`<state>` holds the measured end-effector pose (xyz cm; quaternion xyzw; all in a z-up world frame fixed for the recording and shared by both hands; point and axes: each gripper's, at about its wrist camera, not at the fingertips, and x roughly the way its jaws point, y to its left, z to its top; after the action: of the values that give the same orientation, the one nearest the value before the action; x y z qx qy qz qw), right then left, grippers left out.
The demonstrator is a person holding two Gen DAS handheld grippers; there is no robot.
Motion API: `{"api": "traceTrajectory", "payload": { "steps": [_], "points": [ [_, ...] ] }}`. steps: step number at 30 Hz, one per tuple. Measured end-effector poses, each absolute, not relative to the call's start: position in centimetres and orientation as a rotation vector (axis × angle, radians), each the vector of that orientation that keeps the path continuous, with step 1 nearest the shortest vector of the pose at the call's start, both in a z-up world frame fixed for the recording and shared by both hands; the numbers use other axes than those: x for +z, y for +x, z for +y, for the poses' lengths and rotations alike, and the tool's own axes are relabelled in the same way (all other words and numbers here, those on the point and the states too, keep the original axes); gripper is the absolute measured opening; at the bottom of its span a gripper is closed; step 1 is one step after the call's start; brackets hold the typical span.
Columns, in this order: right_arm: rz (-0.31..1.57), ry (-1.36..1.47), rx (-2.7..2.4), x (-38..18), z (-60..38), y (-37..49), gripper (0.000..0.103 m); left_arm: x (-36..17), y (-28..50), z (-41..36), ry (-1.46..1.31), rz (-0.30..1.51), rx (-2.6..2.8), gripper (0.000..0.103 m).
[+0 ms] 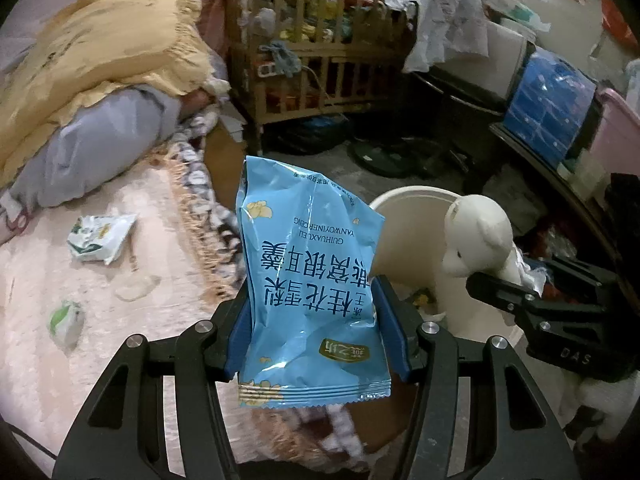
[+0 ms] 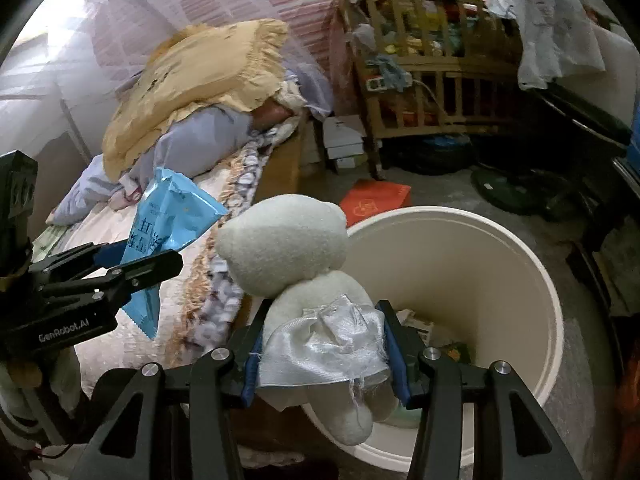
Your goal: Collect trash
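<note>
Pink bedspread (image 1: 120,264) beside cream bin (image 2: 500,240); left tongs (image 1: 316,332) clamping blue packet (image 1: 308,264), right tongs (image 2: 324,344) plush toy (image 2: 288,248).

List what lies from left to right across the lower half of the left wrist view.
Small green and white wrapper on the bed, larger green and white wrapper, blue snack packet held in the left gripper, cream bin, white stuffed toy held in the right gripper.

Each tool is matte black with blue pads and silver round-headed screws. The left tool (image 1: 316,332) reads "GenRobot.AI"; the right tool (image 2: 324,344) reads "DAS".
</note>
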<state>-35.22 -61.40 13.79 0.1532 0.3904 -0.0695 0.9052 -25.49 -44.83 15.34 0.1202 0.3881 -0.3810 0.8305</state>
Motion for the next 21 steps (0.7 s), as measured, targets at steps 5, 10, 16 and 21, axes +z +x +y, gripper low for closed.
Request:
{"api": "traceTrajectory", "payload": {
  "steps": [5, 10, 16, 21],
  "points": [
    [0.808, 0.341, -0.169, 13.4, -62.7, -35.9, 0.047, 14.8, -26.2, -46.6, 0.294, 0.822, -0.821, 0.054],
    [0.810, 0.367, -0.191, 12.9, -63.9, -36.5, 0.047, 14.4, -26.8, -47.9, 0.329, 0.817, -0.818, 0.054],
    [0.814, 0.381, -0.207, 12.5, -64.7, -37.1, 0.048, 14.1, -27.3, -49.1, 0.356, 0.808, -0.821, 0.054],
    [0.814, 0.395, -0.215, 12.1, -65.3, -37.4, 0.048, 13.7, -27.4, -49.9, 0.369, 0.810, -0.822, 0.054]
  ]
}}
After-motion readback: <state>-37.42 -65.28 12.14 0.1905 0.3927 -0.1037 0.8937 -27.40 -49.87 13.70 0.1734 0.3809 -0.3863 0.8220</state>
